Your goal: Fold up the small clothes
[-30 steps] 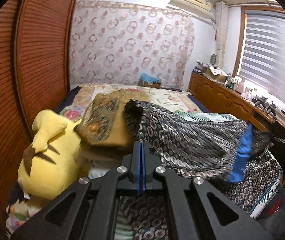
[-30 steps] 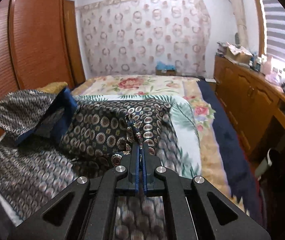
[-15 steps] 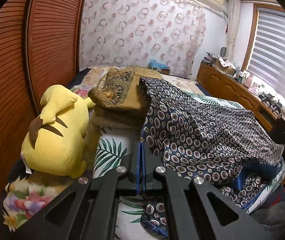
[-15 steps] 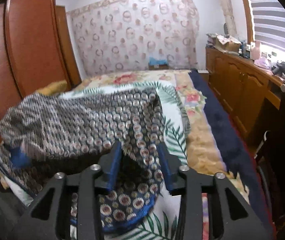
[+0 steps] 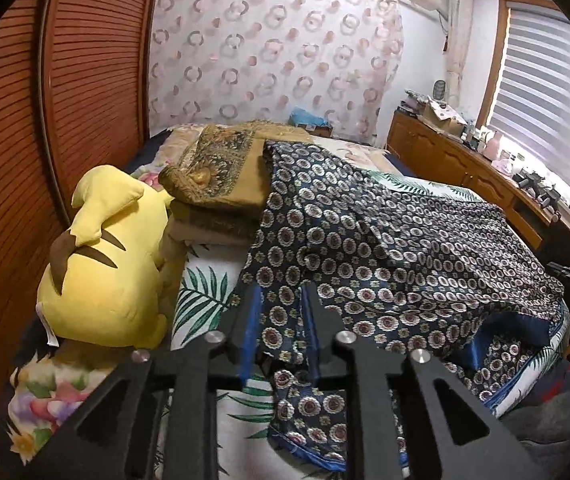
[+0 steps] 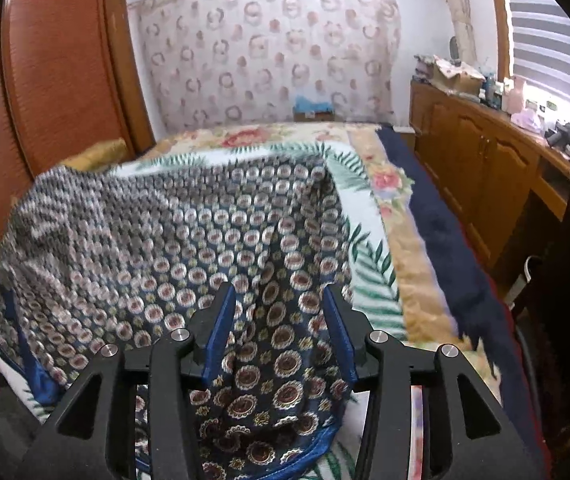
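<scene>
A navy garment with a round medallion print and blue lining lies spread over the bed, folded over on itself. My left gripper is open just above its near left edge, with cloth showing between the fingers. In the right wrist view the same garment covers the near part of the bed. My right gripper is open over its near right corner, fingers apart and holding nothing.
A yellow plush toy lies at the left by the wooden wardrobe. A stack of folded brown cloths sits beyond it. A wooden sideboard runs along the right. The bed has a floral and leaf-print blanket.
Both grippers carried the garment's edge forward and down onto the bed, then opened and let it go. The garment now lies folded over.
</scene>
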Action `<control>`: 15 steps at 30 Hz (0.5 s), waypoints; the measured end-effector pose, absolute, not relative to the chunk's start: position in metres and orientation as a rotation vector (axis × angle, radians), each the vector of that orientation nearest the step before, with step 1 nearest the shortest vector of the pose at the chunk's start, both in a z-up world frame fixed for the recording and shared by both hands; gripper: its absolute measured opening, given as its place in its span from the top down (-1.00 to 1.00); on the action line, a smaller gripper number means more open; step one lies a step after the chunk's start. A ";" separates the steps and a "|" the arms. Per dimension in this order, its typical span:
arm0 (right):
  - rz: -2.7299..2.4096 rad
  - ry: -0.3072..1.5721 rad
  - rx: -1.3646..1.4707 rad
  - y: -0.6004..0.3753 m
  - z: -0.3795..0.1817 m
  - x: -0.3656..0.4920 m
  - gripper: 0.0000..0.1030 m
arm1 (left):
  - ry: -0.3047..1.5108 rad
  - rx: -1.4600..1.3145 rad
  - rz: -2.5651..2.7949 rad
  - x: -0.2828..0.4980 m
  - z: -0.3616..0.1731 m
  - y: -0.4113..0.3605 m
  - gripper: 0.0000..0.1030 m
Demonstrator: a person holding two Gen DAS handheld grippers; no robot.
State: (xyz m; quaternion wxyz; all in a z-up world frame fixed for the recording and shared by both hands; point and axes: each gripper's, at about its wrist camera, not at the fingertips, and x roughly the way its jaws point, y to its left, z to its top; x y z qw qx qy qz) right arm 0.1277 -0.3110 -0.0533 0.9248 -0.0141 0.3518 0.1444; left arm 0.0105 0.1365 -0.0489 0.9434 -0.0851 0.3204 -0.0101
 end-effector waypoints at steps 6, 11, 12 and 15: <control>0.254 0.774 -0.081 -0.295 -0.072 0.132 0.11 | 0.688 -0.163 -0.050 0.007 -0.055 0.108 0.61; 0.233 0.764 -0.109 -0.288 -0.083 0.127 -0.06 | 0.733 -0.172 -0.128 0.012 -0.073 0.072 0.61; 0.228 0.761 -0.101 -0.289 -0.084 0.126 -0.07 | 0.743 -0.176 -0.143 0.013 -0.076 0.066 0.61; 0.225 0.760 -0.087 -0.290 -0.084 0.126 -0.08 | 0.766 -0.191 -0.191 0.017 -0.082 0.049 0.61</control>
